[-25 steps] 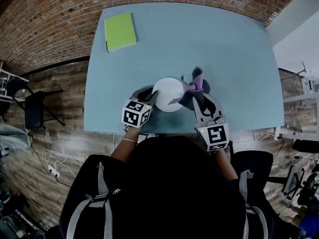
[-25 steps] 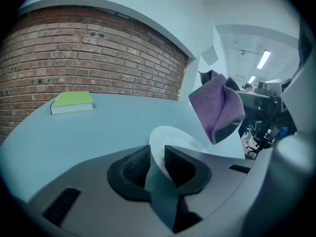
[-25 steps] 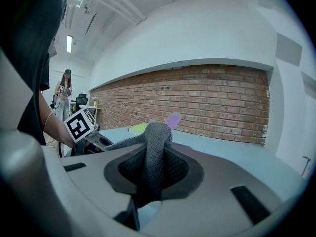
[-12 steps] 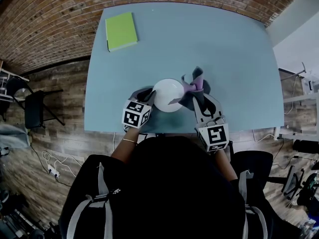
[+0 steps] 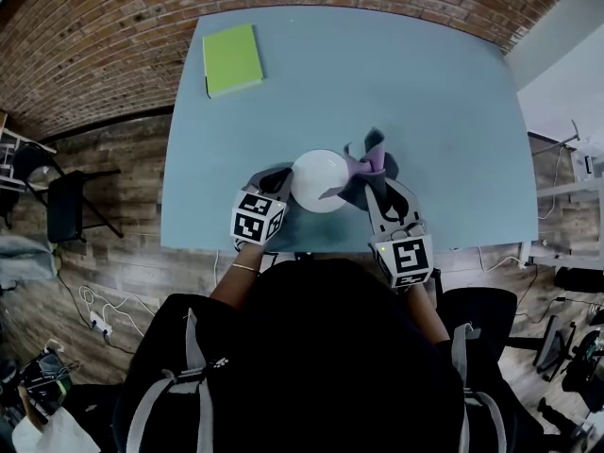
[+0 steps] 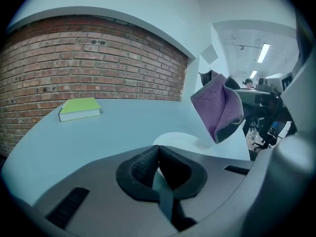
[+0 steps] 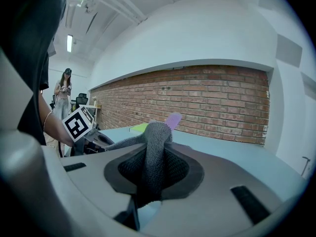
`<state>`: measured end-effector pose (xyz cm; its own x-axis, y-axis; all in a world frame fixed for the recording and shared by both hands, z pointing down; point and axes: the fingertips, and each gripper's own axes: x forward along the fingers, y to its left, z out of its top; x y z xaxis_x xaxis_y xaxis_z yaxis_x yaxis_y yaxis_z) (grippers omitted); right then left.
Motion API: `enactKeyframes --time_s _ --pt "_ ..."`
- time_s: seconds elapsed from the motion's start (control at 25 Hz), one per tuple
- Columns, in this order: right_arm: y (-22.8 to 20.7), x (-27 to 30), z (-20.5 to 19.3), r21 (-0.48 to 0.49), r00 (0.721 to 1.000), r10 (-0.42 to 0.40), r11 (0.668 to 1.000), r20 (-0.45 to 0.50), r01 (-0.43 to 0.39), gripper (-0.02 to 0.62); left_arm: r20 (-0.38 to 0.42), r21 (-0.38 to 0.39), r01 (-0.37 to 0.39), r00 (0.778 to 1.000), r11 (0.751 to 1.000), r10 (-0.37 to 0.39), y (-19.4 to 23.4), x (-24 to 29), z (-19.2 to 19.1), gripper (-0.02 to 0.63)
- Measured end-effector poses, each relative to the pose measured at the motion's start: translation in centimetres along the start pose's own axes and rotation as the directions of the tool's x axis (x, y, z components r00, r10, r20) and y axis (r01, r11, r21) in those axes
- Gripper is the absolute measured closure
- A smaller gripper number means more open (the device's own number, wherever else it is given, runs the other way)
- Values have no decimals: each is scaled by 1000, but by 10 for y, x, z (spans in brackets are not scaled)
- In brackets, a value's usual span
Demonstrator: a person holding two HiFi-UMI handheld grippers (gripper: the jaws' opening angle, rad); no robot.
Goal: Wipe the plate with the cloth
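Observation:
A white plate point(image 5: 317, 181) lies on the light blue table point(image 5: 444, 111) near its front edge. My left gripper point(image 5: 282, 186) is at the plate's left rim. Its jaws have just been closing and now stand shut, with a thin strip that looks like the plate's rim point(image 6: 159, 179) pinched between the pads. My right gripper point(image 5: 375, 185) is shut on a grey and purple cloth point(image 5: 365, 166), which bunches up over the plate's right edge. The cloth point(image 6: 217, 107) hangs above the plate point(image 6: 183, 140) in the left gripper view. It fills the right gripper's jaws point(image 7: 153, 164) as a grey fold point(image 7: 154, 147).
A green book point(image 5: 231, 59) lies at the table's far left corner and also shows as the book point(image 6: 79, 109) in the left gripper view. A brick wall runs behind the table. A dark chair point(image 5: 66, 206) stands on the wood floor to the left. A person point(image 7: 64, 90) stands far off.
The left gripper's jaws have drawn together at the plate's left rim. Both hands, the plate and the cloth stay where they were.

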<state>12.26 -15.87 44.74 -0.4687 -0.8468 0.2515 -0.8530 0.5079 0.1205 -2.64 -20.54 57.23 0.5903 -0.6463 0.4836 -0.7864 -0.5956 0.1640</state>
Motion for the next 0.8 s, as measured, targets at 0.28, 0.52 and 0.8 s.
enactKeyframes --time_s 0.28,0.52,0.8 --pt "0 -1 -2 3 1000 5 1000 0 -5 529 22 -8 8 1000 1000 -8 -3 -3 4 598" --pt "3 -2 2 -1 1000 8 1000 18 -8 529 66 7 14 998 1000 -14 -9 -9 17 598" --pt "0 -3 5 -4 1000 1 1000 30 0 529 148 23 23 989 999 -26 -16 -20 47 598"
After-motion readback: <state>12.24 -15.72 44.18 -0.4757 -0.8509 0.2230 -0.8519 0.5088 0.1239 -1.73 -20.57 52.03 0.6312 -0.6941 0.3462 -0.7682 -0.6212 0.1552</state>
